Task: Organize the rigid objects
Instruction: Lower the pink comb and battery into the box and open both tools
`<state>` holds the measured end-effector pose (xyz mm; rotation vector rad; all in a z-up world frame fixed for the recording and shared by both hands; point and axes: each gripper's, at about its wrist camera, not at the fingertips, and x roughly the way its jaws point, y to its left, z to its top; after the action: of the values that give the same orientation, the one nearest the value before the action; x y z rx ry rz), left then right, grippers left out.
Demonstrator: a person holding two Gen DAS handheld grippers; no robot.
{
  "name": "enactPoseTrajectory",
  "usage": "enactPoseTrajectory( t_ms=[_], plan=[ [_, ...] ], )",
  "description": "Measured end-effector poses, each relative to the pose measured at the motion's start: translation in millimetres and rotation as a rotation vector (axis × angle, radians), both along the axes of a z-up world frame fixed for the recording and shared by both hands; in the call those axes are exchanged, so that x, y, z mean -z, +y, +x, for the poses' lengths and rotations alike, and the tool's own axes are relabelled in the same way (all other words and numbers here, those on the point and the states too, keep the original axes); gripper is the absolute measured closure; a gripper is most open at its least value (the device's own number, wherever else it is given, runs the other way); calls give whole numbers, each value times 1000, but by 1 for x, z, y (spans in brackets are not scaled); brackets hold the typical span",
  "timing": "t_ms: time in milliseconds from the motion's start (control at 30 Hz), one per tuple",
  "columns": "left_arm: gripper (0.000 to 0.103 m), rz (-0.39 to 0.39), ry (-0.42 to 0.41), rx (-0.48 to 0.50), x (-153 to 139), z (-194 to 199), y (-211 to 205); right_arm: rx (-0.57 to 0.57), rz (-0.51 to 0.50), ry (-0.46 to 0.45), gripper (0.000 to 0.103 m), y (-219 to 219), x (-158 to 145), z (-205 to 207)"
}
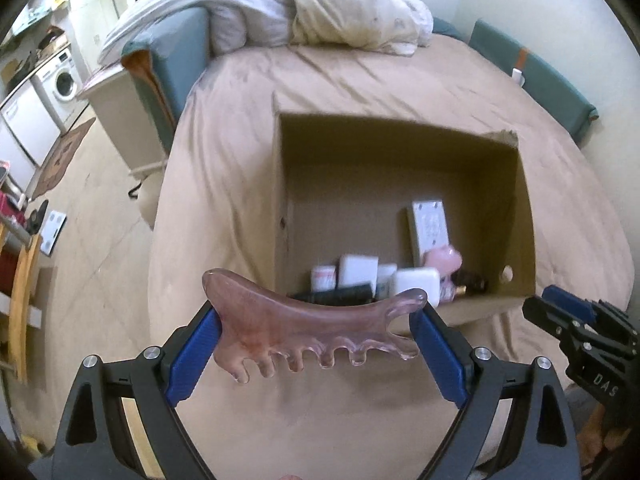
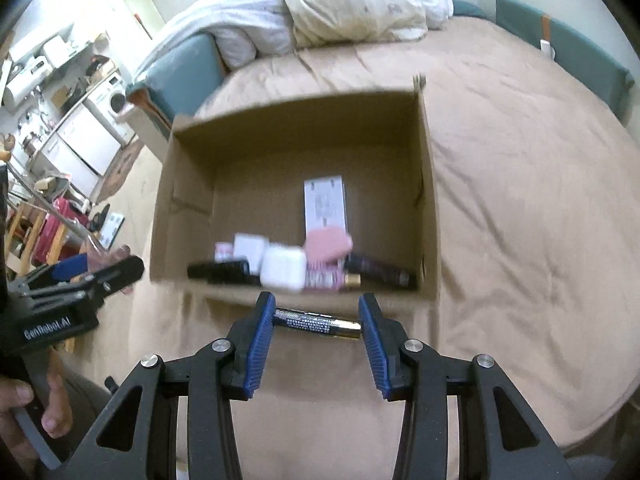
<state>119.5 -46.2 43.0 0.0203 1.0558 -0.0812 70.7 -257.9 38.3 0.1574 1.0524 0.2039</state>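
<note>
My left gripper [image 1: 316,332] is shut on a translucent pink comb-shaped scraper [image 1: 308,328], gripped end to end between the blue pads, above the bed just short of the box. A black and gold battery [image 2: 320,322] lies crosswise in my right gripper [image 2: 318,322], which is shut on its two ends. An open cardboard box [image 2: 192,184] sits on the tan bed ahead of both grippers. Inside it, along the near wall, lie a white case [image 2: 282,270], a pink object [image 2: 326,246], a white flat box [image 2: 324,204], dark tubes and small bottles.
Tan bedsheet [image 2: 520,220] surrounds the box; crumpled pillows and duvet [image 1: 320,4] lie at the bed's far end. Teal padding [image 1: 532,76] lines the wall on the right. Floor, a washing machine [image 1: 64,80] and clutter lie to the left. A hand [image 2: 24,412] holds the left gripper's handle.
</note>
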Motion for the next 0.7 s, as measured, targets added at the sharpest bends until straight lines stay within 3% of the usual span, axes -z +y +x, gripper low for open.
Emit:
enactPoseTrajectory(
  t_ms=[300, 467, 700],
  plan=[
    [11, 15, -37, 18, -1, 55, -27, -8, 46, -61, 58, 8, -11, 65],
    [11, 39, -26, 33, 30, 74, -37, 21, 25, -96, 58, 8, 5, 86],
    [11, 32, 11, 72, 61, 82, -40, 22, -14, -1, 58, 10, 45, 96]
  ],
)
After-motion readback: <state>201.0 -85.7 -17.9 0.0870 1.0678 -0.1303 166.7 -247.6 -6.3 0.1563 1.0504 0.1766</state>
